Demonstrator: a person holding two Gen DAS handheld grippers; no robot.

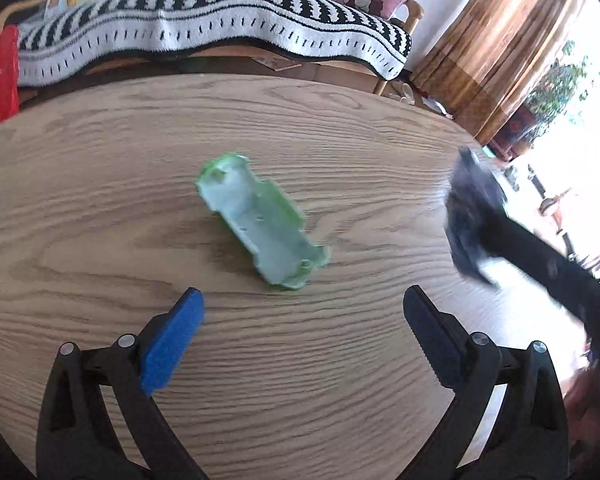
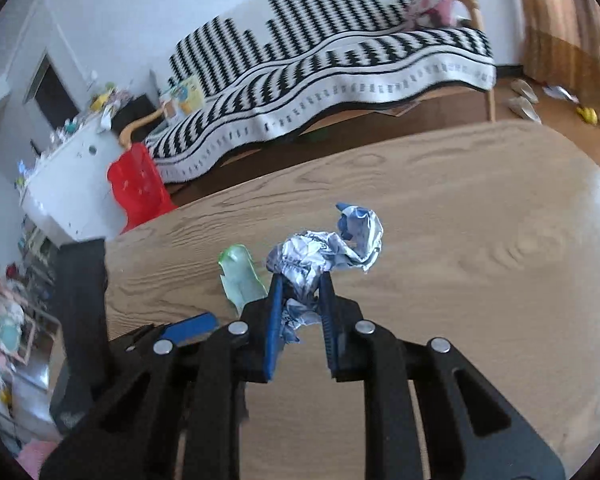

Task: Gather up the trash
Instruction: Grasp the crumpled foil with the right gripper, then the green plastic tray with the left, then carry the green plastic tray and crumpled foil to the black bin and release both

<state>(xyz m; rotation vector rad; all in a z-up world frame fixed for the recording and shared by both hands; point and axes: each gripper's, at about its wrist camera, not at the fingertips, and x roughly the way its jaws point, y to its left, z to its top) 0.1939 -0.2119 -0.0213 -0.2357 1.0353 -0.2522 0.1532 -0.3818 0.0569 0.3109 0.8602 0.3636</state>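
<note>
where table ends, sofa near

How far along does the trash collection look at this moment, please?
Nothing visibly binned yet. In hand: the right gripper is shut on a crumpled foil wrapper. Left: the green plastic tray lies on the wooden table, ahead of the open left gripper.

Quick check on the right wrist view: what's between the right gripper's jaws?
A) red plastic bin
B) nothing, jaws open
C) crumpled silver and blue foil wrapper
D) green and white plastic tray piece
C: the right gripper has its jaws closed on the crumpled silver and blue foil wrapper, while the green and white plastic tray piece lies on the wooden table.
</note>
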